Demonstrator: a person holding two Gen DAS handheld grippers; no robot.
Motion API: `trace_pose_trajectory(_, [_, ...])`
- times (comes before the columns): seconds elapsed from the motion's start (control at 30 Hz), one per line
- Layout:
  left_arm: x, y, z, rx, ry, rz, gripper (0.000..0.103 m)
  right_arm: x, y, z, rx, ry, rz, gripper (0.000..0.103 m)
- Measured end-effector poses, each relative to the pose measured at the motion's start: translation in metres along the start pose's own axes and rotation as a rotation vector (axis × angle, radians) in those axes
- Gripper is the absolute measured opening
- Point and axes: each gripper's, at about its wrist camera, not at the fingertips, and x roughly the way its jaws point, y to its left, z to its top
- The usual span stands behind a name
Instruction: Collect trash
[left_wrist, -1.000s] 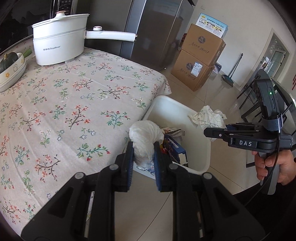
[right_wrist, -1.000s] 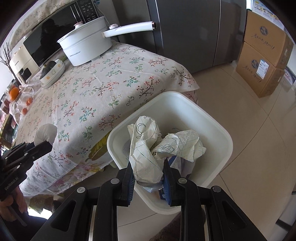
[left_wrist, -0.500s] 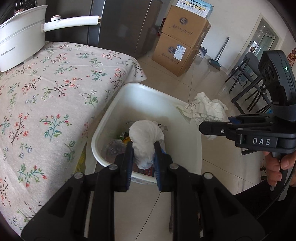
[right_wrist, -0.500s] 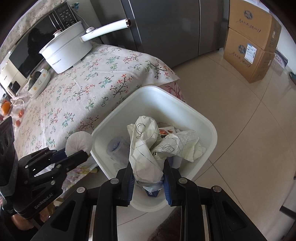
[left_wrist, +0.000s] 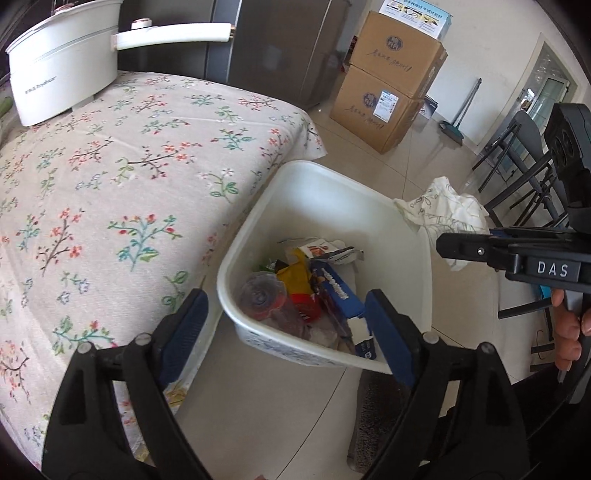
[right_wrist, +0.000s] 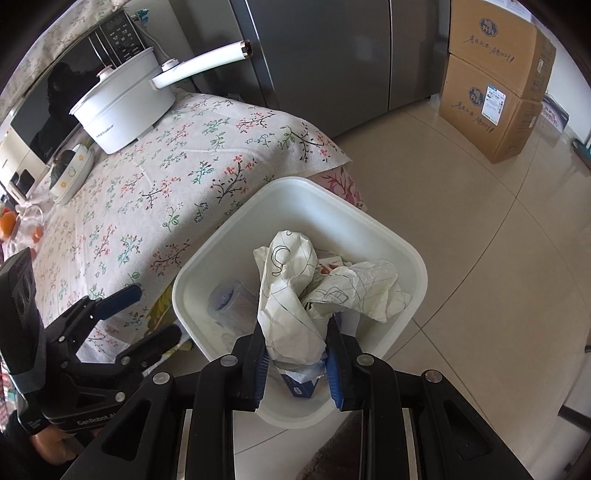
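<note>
A white trash bin (left_wrist: 332, 173) stands on the floor by the table's corner, with a plastic cup (left_wrist: 262, 299), a blue box (left_wrist: 340, 295) and wrappers inside. My left gripper (left_wrist: 282, 299) hangs over the bin's near rim. Its jaws are opening wide and nothing is between them. My right gripper (right_wrist: 295, 332) is shut on a crumpled printed paper (right_wrist: 291, 295) above the bin (right_wrist: 295, 182). The left wrist view shows that paper (left_wrist: 443, 210) beside the bin's right rim. The right wrist view shows the left gripper (right_wrist: 153, 312) at the lower left.
The table with a floral cloth (left_wrist: 110, 184) carries a white pot with a long handle (left_wrist: 62, 66) and a bowl (right_wrist: 70, 173). A grey fridge (left_wrist: 277, 48), stacked cardboard boxes (left_wrist: 391, 85) and dark chairs (left_wrist: 524, 166) ring the tiled floor. A dark mat (left_wrist: 376, 406) lies near the bin.
My left gripper moved from the table's edge to over the bin, then opened wide; the white wad it held is gone from its jaws. My right gripper still holds the paper.
</note>
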Motion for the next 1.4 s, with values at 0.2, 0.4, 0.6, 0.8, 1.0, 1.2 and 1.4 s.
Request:
trace_pose_trajectory(0.2, [-0.03,0.028,-0.009,-0.045,-0.007,0.096,0.102,0.005,0.011,0.003,-0.008,0.002,-0.003,0.028])
trace_pose_trajectory(0.4, [-0.056,0.046,-0.022,-0.099,-0.002,0.129,0.102,0.008,0.023,0.011,-0.005,-0.027,0.019,0.033])
trace_pose_trajectory(0.6, [-0.083,0.055,-0.04,-0.14,-0.013,0.157,0.102,0.003,0.034,0.011,0.014,-0.067,-0.013,0.065])
trace_pose_trajectory(0.8, [-0.114,0.071,-0.058,-0.197,-0.045,0.201,0.102,-0.013,0.06,-0.003,-0.037,-0.094,-0.004,0.069])
trace_pose_trajectory(1.0, [-0.14,0.08,-0.08,-0.206,-0.08,0.276,0.102,-0.034,0.092,-0.025,-0.106,-0.163,0.001,0.073])
trace_pose_trajectory(1.2, [-0.162,0.086,-0.097,-0.241,-0.103,0.287,0.102,-0.051,0.12,-0.051,-0.168,-0.234,-0.013,0.076])
trace_pose_trajectory(1.4, [-0.178,0.08,-0.11,-0.246,-0.133,0.362,0.102,-0.069,0.142,-0.074,-0.241,-0.31,-0.036,0.08])
